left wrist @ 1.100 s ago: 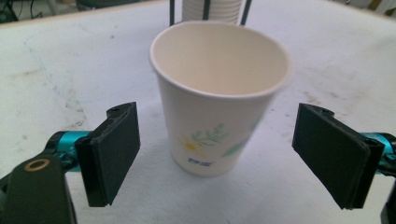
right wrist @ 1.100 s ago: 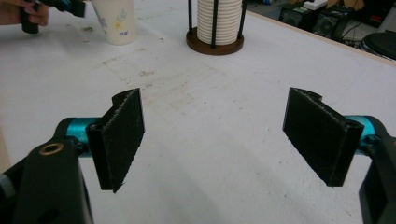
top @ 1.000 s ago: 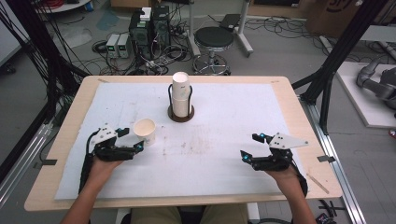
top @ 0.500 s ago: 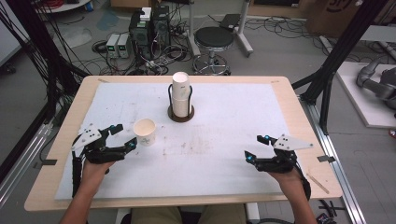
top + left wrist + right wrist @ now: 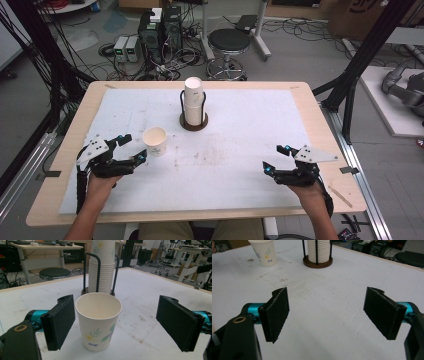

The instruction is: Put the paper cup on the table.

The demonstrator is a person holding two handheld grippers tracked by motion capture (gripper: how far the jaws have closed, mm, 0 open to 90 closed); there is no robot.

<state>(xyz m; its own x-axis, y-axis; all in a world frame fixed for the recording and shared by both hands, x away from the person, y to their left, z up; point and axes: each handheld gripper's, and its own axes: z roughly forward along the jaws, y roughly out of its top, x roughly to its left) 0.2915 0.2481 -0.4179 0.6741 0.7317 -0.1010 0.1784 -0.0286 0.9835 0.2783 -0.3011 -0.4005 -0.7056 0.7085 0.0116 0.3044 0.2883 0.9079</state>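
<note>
One paper cup (image 5: pixel 98 320) stands free on the bench (image 5: pixel 240 150), just before the cup rack (image 5: pixel 193 105).
We judge it just set down: left gripper (image 5: pixel 115 322) jaws released around it, right gripper (image 5: pixel 332 312) spread, empty; next, fetching another.

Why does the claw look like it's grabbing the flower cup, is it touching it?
Apart. The left gripper view shows the left gripper open, with white table visible between each jaw and the standing paper cup.
</note>
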